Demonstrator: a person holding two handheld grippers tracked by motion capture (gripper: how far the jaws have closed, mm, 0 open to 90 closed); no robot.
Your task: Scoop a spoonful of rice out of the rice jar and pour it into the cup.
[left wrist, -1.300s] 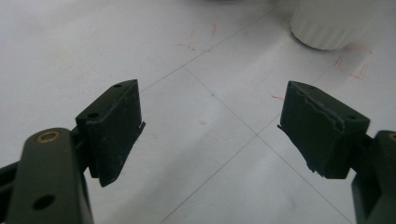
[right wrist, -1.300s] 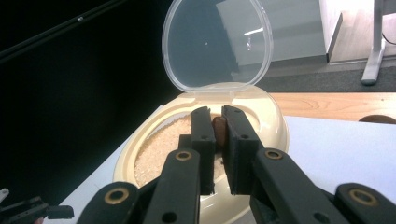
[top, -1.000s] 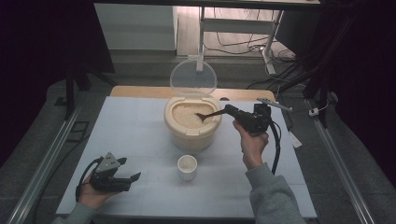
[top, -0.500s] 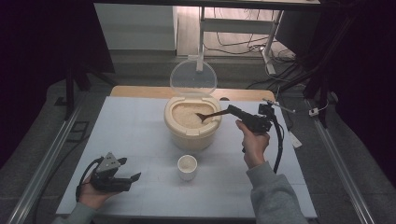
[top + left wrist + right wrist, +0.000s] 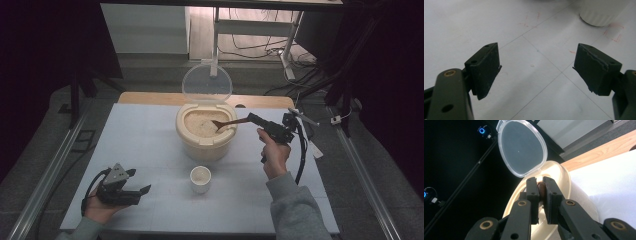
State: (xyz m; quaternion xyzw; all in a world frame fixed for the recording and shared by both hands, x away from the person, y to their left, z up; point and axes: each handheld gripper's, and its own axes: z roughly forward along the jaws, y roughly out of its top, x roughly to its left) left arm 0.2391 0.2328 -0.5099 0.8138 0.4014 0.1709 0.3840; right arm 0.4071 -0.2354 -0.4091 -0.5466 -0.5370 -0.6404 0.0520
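Observation:
A cream rice container [image 5: 205, 131] stands mid-table with its clear lid [image 5: 206, 83] hinged up behind it; pale grains fill it. My right gripper [image 5: 254, 120] is shut on the handle of a brown wooden spoon [image 5: 226, 124], whose bowl rests over the grains. In the right gripper view the jaws pinch the spoon handle [image 5: 541, 188] in front of the container rim [image 5: 564, 175] and the lid [image 5: 522, 147]. A small white cup [image 5: 200, 179] sits in front of the container. My left gripper [image 5: 141, 190] lies open near the front left, empty; the cup's base [image 5: 604, 12] shows beyond its fingers [image 5: 485, 67].
The white table top [image 5: 150, 145] has a wooden strip [image 5: 150, 98] along its far edge. A black cable [image 5: 301, 155] trails from the right gripper. Metal rails [image 5: 45, 180] run along both sides, and a desk frame [image 5: 280, 45] with wires stands beyond.
My right gripper has drawn back to the right and slightly up, pulling the spoon's bowl from the container's middle toward its right rim. The left gripper has not moved.

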